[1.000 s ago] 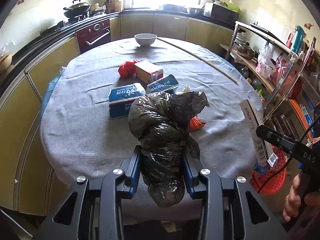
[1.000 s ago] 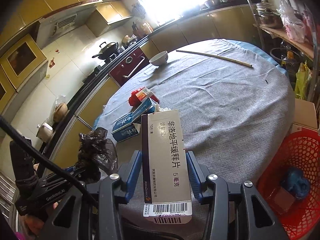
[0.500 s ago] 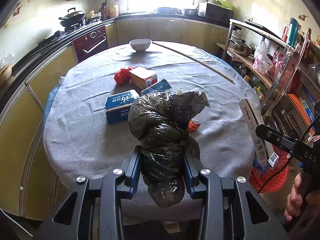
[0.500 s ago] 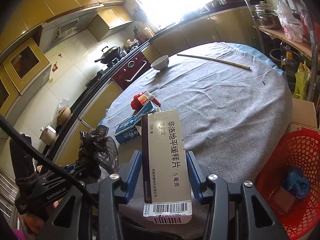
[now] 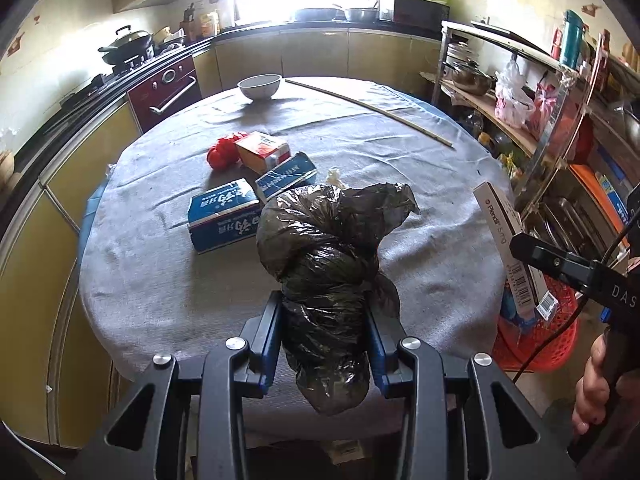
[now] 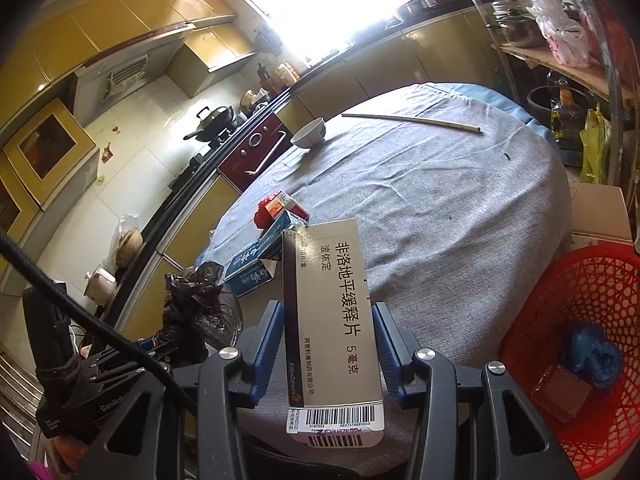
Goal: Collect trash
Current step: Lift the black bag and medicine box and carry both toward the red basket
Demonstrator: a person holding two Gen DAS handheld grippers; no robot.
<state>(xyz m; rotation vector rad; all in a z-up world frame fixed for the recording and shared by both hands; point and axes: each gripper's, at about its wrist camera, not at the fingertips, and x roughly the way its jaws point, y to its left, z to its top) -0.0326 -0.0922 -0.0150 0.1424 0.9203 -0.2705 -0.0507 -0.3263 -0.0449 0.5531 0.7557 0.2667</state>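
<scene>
My left gripper (image 5: 325, 312) is shut on a crumpled black plastic bag (image 5: 328, 248), held above the near edge of the round table (image 5: 136, 280). My right gripper (image 6: 327, 312) is shut on a long white medicine box (image 6: 332, 320) with a barcode end, also seen at the right in the left wrist view as the medicine box (image 5: 508, 248). A red mesh basket (image 6: 576, 308) stands on the floor at the table's right and holds a blue wad and a brown box. On the cloth lie two blue boxes (image 5: 224, 216), an orange box (image 5: 262, 150) and a red wad (image 5: 220, 154).
A white bowl (image 5: 259, 86) and a long thin stick (image 5: 368, 110) lie at the table's far side. A metal shelf rack (image 5: 552, 112) with pots and bags stands to the right. Kitchen counters and a stove run along the left and back. A cardboard box (image 6: 600, 212) sits behind the basket.
Both grippers have drawn back a little from the table with their loads, so the table's items look farther away. The grips are unchanged.
</scene>
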